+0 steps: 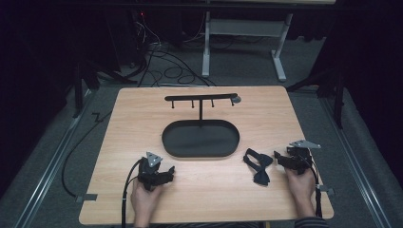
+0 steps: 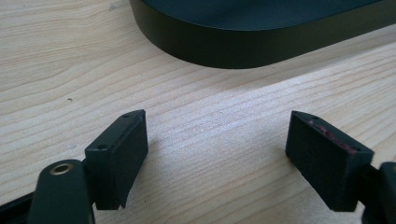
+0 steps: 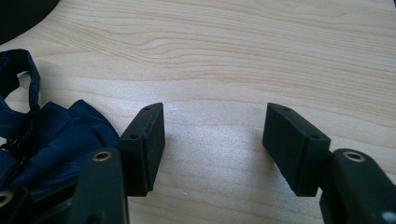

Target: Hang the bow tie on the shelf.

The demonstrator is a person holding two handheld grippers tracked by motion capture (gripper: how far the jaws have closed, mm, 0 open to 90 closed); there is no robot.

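Note:
A dark blue bow tie (image 1: 257,166) lies flat on the wooden table (image 1: 266,114), right of the tray. My right gripper (image 1: 278,157) rests on the table just right of the tie, jaws open with bare wood between them. In the right gripper view the bow tie (image 3: 51,135) lies beside the left jaw, outside the gap of my right gripper (image 3: 212,116). My left gripper (image 1: 169,171) sits near the front left, below the black oval tray (image 1: 167,137). In the left gripper view my left gripper (image 2: 217,126) stands open over bare wood, facing the tray wall (image 2: 219,49).
A black T-shaped hanger stand (image 1: 201,98) with small hooks rises from the back of the tray. The person's hands (image 1: 142,199) come in from the front edge. Beyond the table are cables (image 1: 166,66) and a white desk frame (image 1: 206,47) on the floor.

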